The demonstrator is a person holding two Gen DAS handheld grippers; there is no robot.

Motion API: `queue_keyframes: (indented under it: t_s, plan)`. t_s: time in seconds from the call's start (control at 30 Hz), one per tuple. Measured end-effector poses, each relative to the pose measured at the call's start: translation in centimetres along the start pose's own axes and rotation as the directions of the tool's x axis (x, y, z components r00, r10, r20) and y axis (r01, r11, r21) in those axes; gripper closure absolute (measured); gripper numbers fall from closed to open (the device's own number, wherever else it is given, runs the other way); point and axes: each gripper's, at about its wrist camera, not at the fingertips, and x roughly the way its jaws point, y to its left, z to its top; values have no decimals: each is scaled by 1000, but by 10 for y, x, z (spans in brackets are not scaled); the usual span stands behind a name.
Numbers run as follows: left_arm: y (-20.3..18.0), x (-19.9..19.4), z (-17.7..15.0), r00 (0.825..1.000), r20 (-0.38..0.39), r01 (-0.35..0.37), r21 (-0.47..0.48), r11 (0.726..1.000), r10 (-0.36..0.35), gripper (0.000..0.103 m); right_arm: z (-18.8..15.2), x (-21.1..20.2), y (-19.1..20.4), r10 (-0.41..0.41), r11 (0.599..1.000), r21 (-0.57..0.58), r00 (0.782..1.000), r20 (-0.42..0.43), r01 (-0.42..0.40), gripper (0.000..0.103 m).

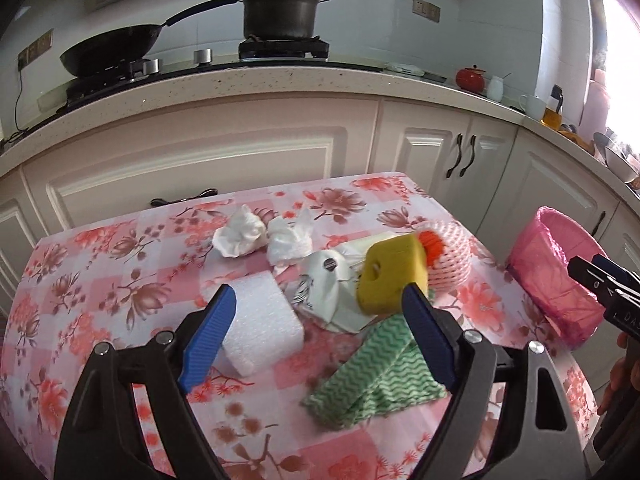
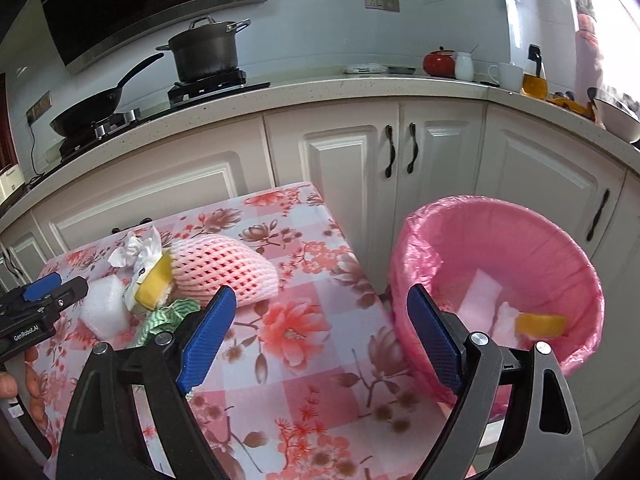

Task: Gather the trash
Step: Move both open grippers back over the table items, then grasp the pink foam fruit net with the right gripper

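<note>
Over the floral-clothed counter (image 1: 100,264), both grippers empty, jaws spread wide, nothing between the blue pads. Left gripper (image 1: 316,308) aimed down at the trash heap: white foam block (image 1: 262,320) nearest its left pad, yellow sponge (image 1: 390,276) and green wavy cloth (image 1: 376,380) by its right pad, crumpled tissues (image 1: 260,236) farther back, white printed wrapper (image 1: 332,288) in the middle, pink foam fruit net (image 1: 450,256) behind the sponge. Right gripper (image 2: 322,312) hanging between counter edge and pink-lined bin (image 2: 416,240), which stands off the counter's right side. Bin already holding a white sheet (image 2: 480,292), a pale wad and a yellow piece (image 2: 540,324). Step judged: mid-collection, between a drop and the next pick. Next move likely calls for lowering the left jaws around the foam block or sponge and closing squarely, then carrying across to the bin; loose cloth may snag.
</note>
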Motion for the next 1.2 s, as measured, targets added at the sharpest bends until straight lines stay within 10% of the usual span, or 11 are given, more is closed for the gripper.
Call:
queue_keyframes:
  t_s: [1.2]
  plan:
    - [54, 51, -28, 986, -153, -85, -143, 986, 63, 9, 17, 103, 84, 134, 972, -175, 983, -128, -155, 20]
